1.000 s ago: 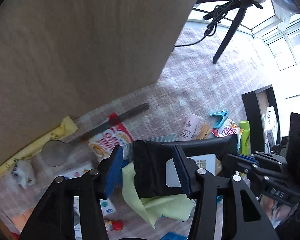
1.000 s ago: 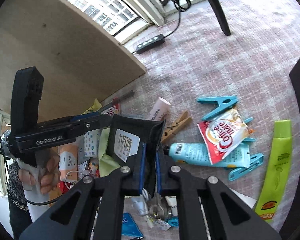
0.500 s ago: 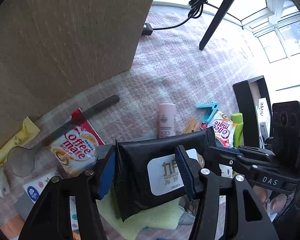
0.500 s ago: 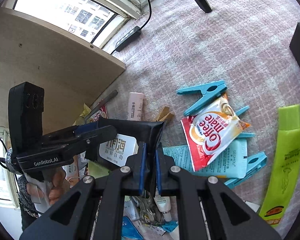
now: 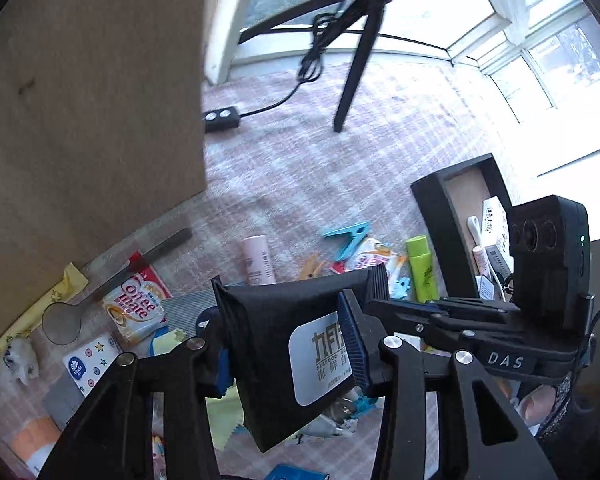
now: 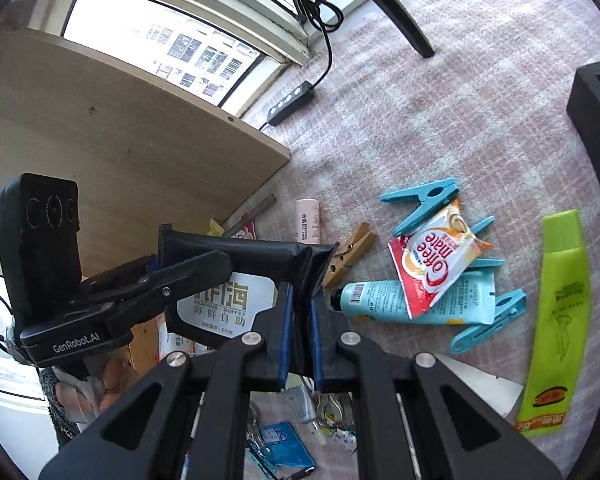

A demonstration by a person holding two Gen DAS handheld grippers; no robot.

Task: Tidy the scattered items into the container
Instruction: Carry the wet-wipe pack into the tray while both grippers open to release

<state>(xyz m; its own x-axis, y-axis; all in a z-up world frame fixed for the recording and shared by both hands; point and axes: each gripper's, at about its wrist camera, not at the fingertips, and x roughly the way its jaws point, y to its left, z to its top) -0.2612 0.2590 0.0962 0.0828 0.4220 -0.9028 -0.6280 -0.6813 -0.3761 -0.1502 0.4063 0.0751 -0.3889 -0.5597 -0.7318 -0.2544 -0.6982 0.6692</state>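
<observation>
Your right tool (image 6: 299, 334) is clenched on the crimped end seam of the black wet-wipe pack (image 5: 296, 340), and that pinch carries the pack clear of the floor. Your left tool (image 5: 288, 350) straddles the pack's body; its jaws have just been closing, with the pack between them. The right blue pad lies against the white label, but whether both pads press you cannot tell from here.

The pack's long axis runs across between your two tools, label facing up toward the left camera. The black container (image 5: 440, 204) sits on the carpet to the far right of the pack, its open top showing a few items already inside. Your right hand is the nearer one to it, so the carry looks like a sweep rightward and away, end-first along the pack's length.

Below lie the green tube (image 6: 558, 320), a blue clothes peg (image 6: 420, 196) and a Coffee-mate sachet (image 6: 436, 256), all awaiting tidying
</observation>
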